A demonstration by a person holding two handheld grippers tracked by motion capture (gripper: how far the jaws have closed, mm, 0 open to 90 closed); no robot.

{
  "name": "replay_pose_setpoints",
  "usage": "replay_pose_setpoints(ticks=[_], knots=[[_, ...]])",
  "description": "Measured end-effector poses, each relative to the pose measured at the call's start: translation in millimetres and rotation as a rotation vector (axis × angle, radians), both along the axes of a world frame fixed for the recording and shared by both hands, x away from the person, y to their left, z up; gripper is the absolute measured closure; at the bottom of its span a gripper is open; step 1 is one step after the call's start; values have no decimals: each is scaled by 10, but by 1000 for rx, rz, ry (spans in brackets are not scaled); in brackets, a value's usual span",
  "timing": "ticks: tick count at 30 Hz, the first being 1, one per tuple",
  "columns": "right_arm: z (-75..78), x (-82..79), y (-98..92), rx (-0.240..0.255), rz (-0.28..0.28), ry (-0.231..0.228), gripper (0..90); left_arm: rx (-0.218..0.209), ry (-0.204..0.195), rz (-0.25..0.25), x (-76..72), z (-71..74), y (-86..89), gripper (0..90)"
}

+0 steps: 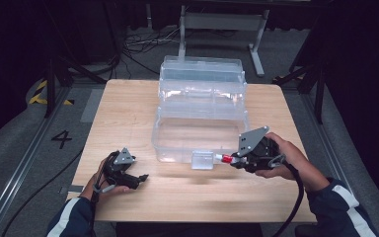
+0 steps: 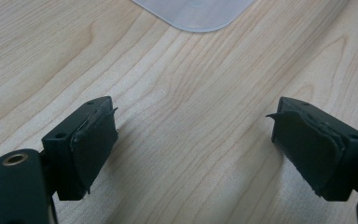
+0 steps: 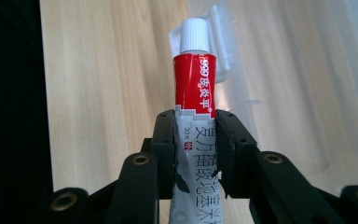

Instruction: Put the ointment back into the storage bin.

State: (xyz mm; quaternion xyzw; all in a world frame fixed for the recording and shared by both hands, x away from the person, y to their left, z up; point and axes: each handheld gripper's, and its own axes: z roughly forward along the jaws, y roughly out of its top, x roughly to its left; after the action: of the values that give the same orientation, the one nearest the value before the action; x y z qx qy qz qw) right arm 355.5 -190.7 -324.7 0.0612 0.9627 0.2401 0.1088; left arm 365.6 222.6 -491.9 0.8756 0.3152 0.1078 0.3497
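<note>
Before clear box (image 1: 200,123), tube (image 1: 223,158) level, cap leftward

Both black tongs, left (image 1: 142,177) and right (image 1: 233,161), carry grey three-cornered plates and trailing cables; sleeves navy, white-striped.

**Readable writing: a tube label and a floor number**

A red and white tube (image 3: 195,107) with a white screw cap carries the clearest text. On its red upper part, white print running along the tube reads "999" followed by the Chinese characters 皮炎平. On the white lower part, small print reads "30g", next to a tiny red square mark too small to make out. Beside these run larger grey Chinese characters, partly covered, which appear to read 复方醋酸地塞米松.

On the grey floor to the left of the wooden table, a large black number "4" (image 1: 61,138) is marked.
</note>
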Motion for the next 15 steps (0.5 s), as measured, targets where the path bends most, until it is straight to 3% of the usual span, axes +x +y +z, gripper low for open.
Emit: replay_pose_setpoints(ticks=[6,15], knots=[[197,93,-18,-6,-16,-34,711,0,0,0,0,0,0,139],[280,253,30,-19,-35,-52,711,-3,4,0,0,-2,-1,139]])
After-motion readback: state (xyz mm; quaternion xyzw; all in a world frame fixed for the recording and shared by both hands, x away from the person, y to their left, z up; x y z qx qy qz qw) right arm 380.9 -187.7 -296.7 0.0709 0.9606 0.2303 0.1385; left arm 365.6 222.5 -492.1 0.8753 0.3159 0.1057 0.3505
